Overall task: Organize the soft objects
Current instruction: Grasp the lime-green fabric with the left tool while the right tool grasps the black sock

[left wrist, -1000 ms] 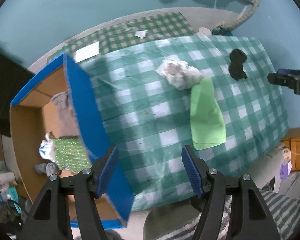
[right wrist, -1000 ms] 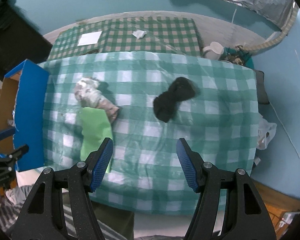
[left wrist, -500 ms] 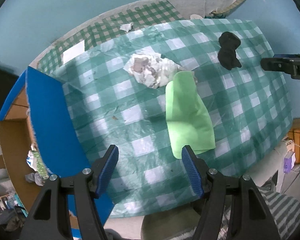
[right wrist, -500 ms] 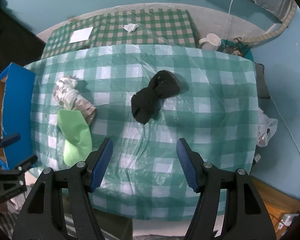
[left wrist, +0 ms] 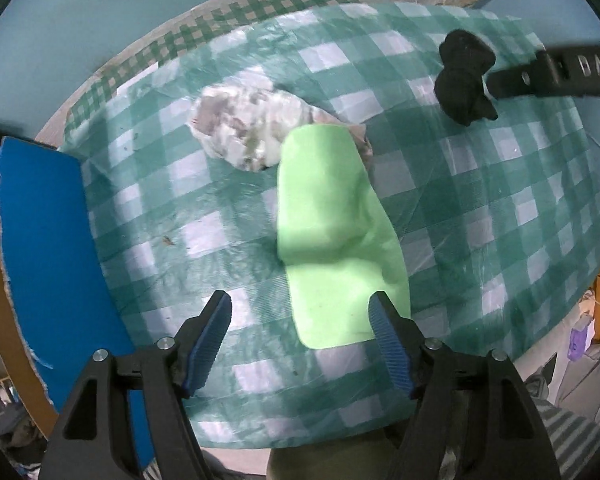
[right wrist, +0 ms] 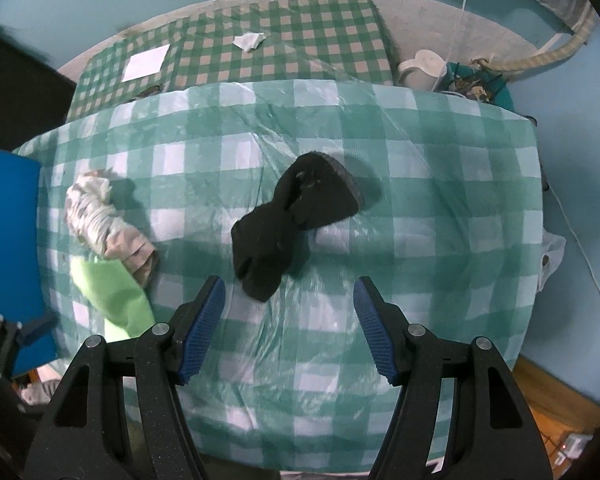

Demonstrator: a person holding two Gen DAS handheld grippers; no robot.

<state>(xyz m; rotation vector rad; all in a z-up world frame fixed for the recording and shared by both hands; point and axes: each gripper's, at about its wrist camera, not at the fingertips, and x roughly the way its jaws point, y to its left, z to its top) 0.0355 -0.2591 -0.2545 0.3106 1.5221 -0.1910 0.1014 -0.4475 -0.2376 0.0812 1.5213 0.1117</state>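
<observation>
Far beyond the fingers, a white jug (right wrist: 423, 67), a paper sheet (right wrist: 147, 62) and a crumpled scrap (right wrist: 250, 41) sit past the checkered tablecloth (right wrist: 440, 208).

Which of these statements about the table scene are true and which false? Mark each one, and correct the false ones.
1. Both grippers are open and hold nothing. True: the left gripper and right gripper are empty.
2. The green cloth lies inside the blue box. False: it lies on the table.
3. The black sock lies ahead of the right gripper. True.
4. The green cloth touches the pale bundle. True: its far end overlaps it.
5. The black sock lies on the green cloth. False: they are apart.
</observation>
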